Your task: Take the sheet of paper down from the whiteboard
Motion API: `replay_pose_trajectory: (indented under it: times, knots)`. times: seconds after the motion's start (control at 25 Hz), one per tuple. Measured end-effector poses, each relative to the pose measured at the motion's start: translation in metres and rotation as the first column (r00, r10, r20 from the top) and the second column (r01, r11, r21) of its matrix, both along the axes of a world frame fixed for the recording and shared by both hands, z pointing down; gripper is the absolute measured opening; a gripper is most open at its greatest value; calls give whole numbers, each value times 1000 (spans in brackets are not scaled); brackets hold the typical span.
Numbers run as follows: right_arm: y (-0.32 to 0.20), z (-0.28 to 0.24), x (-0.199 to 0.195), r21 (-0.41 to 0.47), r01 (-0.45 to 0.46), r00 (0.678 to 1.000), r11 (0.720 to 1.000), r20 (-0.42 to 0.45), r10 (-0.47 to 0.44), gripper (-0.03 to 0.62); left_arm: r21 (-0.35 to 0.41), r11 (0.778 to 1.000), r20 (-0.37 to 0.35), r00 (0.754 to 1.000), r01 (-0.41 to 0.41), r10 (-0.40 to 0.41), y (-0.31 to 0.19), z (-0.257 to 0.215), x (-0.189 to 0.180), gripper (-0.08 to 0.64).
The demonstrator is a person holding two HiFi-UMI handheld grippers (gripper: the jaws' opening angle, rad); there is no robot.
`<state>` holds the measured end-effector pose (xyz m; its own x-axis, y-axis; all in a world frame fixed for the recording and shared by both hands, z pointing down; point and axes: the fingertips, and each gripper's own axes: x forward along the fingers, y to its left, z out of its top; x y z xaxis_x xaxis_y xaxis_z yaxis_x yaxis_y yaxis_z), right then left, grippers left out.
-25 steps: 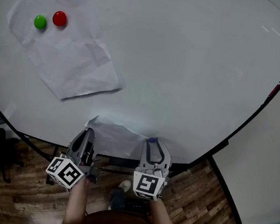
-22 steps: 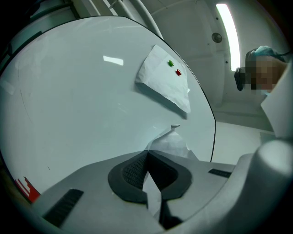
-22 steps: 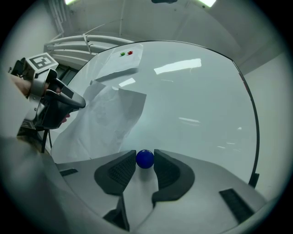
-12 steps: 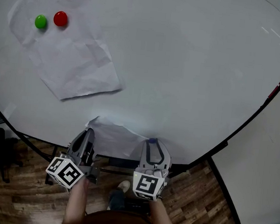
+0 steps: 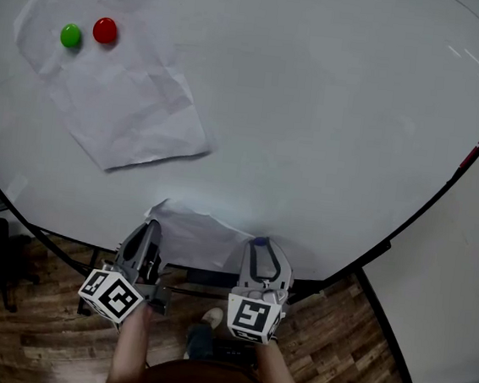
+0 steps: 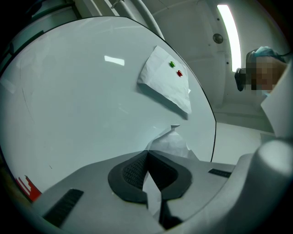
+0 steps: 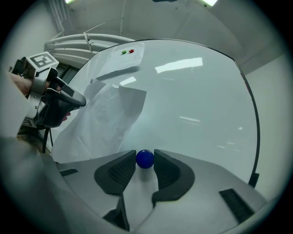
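- Whiteboard (image 5: 333,111) fills most of the head view; wood floor is seen below its lower edge.
- Two sheets are noted. An upper sheet (image 5: 117,97), creased, is pinned by a green magnet (image 5: 69,36) and a red magnet (image 5: 105,30). A lower sheet (image 5: 197,235) sits at the board's bottom edge, between the two hand-held grippers.
- Left hand-held gripper (image 6: 146,157): jaws fully closed, with an edge of the lower sheet pinched between the pads.
- Right hand-held gripper (image 5: 261,246): a small blue magnet (image 7: 145,158) is clamped between the pads, at the lower sheet's right corner. Whether it lies on the paper cannot be told.
- Step judged: the lower sheet is being unpinned while it is secured against dropping.
- Next move, as judged: the blue magnet is to be pulled squarely off the board with a firm grip, so it is not lost to the magnetic pull. The sheet can then be drawn away by the left hand-held gripper without tearing.
- The upper sheet is untouched.
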<state>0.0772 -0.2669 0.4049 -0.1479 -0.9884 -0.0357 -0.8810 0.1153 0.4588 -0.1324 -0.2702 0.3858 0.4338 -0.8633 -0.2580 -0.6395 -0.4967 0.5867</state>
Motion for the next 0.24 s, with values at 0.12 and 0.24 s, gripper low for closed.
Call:
replay_pose_trajectory:
  times: [0.12, 0.24]
  knots:
    - [0, 4, -1, -8, 2, 1000, 1000, 2, -2, 133, 0, 1000, -2, 1000, -1, 1, -1, 1, 0, 25]
    - [1, 7, -4, -14, 2, 1000, 1000, -1, -2, 133, -1, 1000, -1, 1000, -5, 5, -2, 1, -1, 25]
